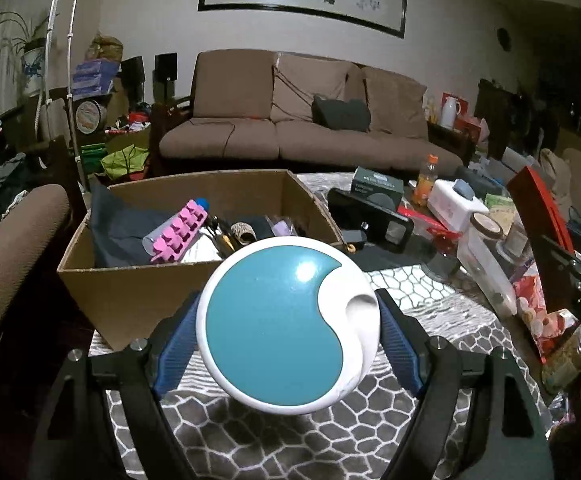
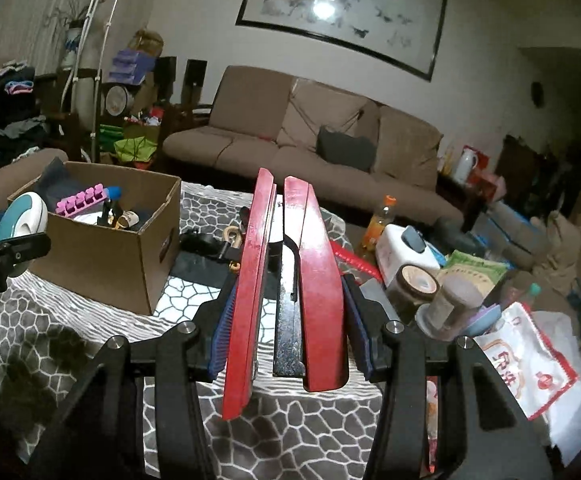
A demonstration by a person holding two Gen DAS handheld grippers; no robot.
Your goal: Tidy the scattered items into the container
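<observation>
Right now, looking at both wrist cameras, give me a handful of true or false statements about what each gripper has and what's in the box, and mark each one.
1. The left gripper is shut on a round teal and white disc. True.
2. The right gripper is open with nothing in it. False: its jaws are shut on a red case.
3. The cardboard box holds a pink tray. True.
4. The disc already lies inside the box. False: it is held in the jaws, outside the box's near wall.
5. The orange bottle stands in the box. False: it stands on the table to the right of the box, beside a white jug.
</observation>
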